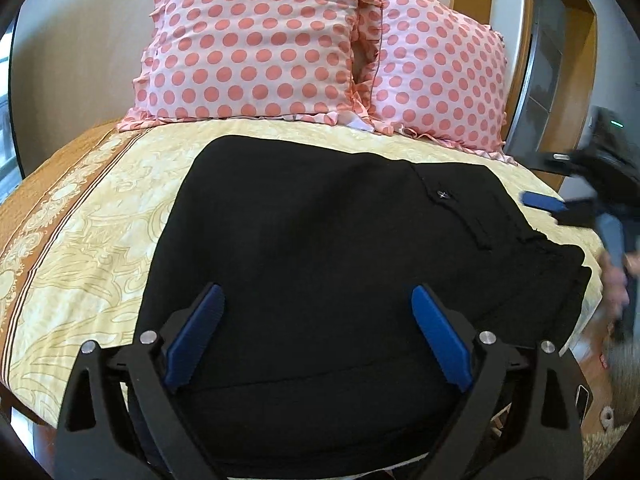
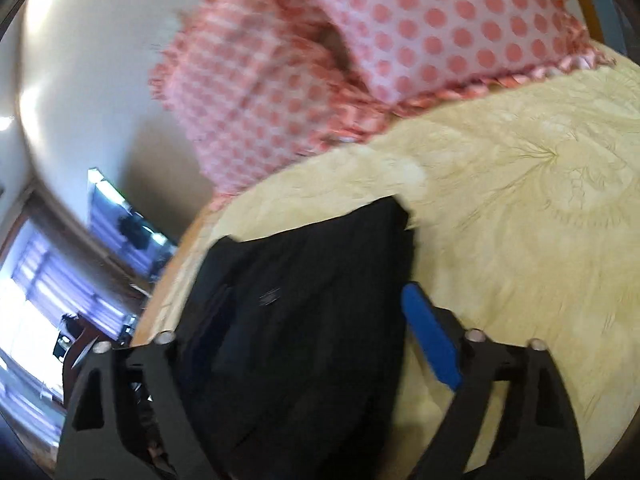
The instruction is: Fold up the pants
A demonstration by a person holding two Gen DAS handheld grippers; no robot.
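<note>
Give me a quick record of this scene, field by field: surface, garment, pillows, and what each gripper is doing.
surface: bed with yellow patterned bedspread
garment: black pants, folded into a compact stack on the bedspread
pillows: two pink polka-dot pillows behind the pants
left gripper: open above the pants, nothing gripped
right gripper: open, blurred, at the pants' edge

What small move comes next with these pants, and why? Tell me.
Probably bring the open left gripper down onto the near edge of the black pants and close: they lie flat, already folded once, on the bedspread, with nothing held.
</note>
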